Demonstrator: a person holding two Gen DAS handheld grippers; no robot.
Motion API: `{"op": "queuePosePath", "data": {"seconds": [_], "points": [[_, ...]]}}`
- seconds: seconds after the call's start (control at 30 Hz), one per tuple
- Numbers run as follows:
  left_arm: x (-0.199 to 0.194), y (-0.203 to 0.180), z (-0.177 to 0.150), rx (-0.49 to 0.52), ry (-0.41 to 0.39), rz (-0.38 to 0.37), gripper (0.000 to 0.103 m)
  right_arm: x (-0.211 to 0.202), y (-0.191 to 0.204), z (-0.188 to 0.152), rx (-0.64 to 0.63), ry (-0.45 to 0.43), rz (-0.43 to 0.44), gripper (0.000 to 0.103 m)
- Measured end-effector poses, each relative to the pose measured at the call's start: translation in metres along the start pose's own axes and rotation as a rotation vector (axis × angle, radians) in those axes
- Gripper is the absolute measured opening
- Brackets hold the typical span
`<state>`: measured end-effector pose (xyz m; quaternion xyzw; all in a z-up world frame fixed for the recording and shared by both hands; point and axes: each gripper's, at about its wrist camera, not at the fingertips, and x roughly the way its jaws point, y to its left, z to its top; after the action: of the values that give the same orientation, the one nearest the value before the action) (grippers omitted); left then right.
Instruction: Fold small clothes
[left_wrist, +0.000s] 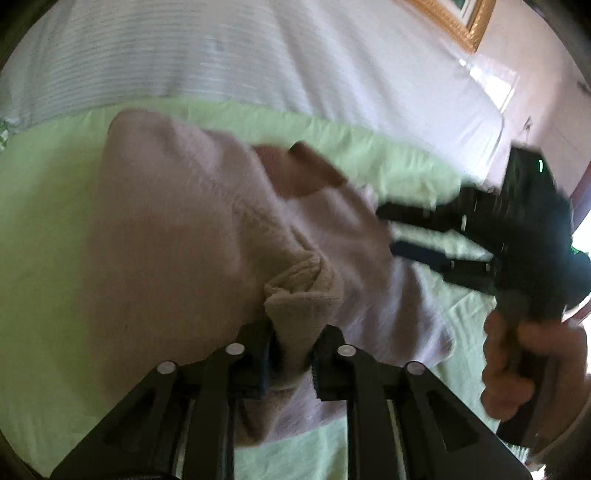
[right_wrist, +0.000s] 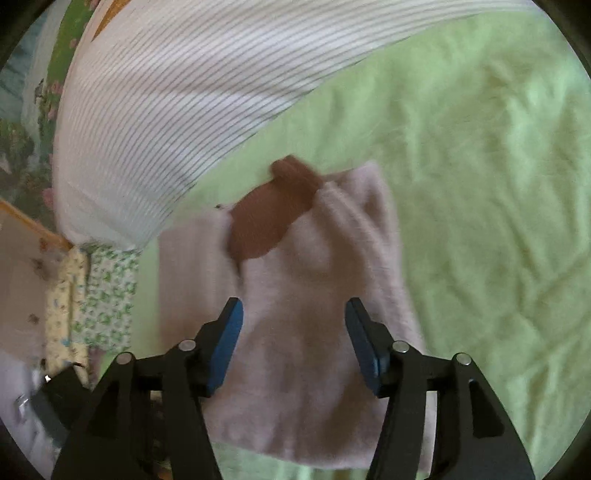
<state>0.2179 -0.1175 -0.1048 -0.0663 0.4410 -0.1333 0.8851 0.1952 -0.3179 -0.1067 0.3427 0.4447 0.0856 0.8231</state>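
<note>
Left gripper (left_wrist: 291, 354): jaws drawn narrow, pinching a bunched fold of the pale pink fleece garment (left_wrist: 177, 236); the rest of the cloth spreads ahead of the fingers onto the light green bedsheet (left_wrist: 55, 206). Brown patch (left_wrist: 310, 170) lies on the garment, farther ahead and slightly right of the claw.

Right gripper (right_wrist: 294, 345): jaws wide, blue pads (right_wrist: 227, 349) apart, nothing between them; garment (right_wrist: 295, 332) directly beneath and ahead. Striped white pillow (right_wrist: 166, 122) beyond, upper left. Views blurred.
</note>
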Motion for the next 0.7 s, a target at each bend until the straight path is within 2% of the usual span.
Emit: {"op": "queuePosePath", "data": {"seconds": [0.07,0.1,0.13,0.2,0.23,0.3,0.37,0.43,0.57,0.63,0.7], "points": [[-0.009,0.005,-0.004,-0.004,-0.002,-0.011,0.034,0.018,0.01,0.002,-0.004,0.048,0.076,0.066],[-0.014,0.007,-0.009,-0.003,0.002,-0.019,0.047,0.023,0.014,0.001,-0.004,0.066,0.098,0.068],[-0.021,0.009,-0.012,0.0,0.004,-0.024,0.053,0.033,0.02,0.0,-0.013,0.089,0.108,0.069],[-0.033,0.008,-0.02,0.016,-0.003,0.009,0.06,0.046,0.03,-0.004,-0.042,0.126,0.106,0.069],[-0.04,0.011,-0.024,0.02,-0.009,0.038,0.071,0.053,0.034,-0.005,-0.051,0.149,0.116,0.069],[-0.055,0.023,-0.036,0.001,-0.03,0.116,0.081,0.063,0.04,-0.008,-0.064,0.182,0.134,0.069],[-0.06,0.036,-0.051,-0.008,-0.023,0.169,0.081,0.072,0.049,-0.01,-0.092,0.216,0.134,0.069],[-0.05,0.049,-0.061,-0.021,0.024,0.212,0.081,0.08,0.057,-0.01,-0.116,0.238,0.135,0.069],[-0.026,0.071,-0.074,-0.056,0.096,0.256,0.081,0.098,0.072,-0.005,-0.15,0.276,0.099,0.069],[-0.023,0.074,-0.072,-0.06,0.083,0.255,0.083,0.103,0.076,-0.004,-0.153,0.297,0.079,0.057],[-0.019,0.073,-0.066,-0.045,0.073,0.255,0.076,0.105,0.078,-0.004,-0.149,0.314,0.082,0.033]]}}
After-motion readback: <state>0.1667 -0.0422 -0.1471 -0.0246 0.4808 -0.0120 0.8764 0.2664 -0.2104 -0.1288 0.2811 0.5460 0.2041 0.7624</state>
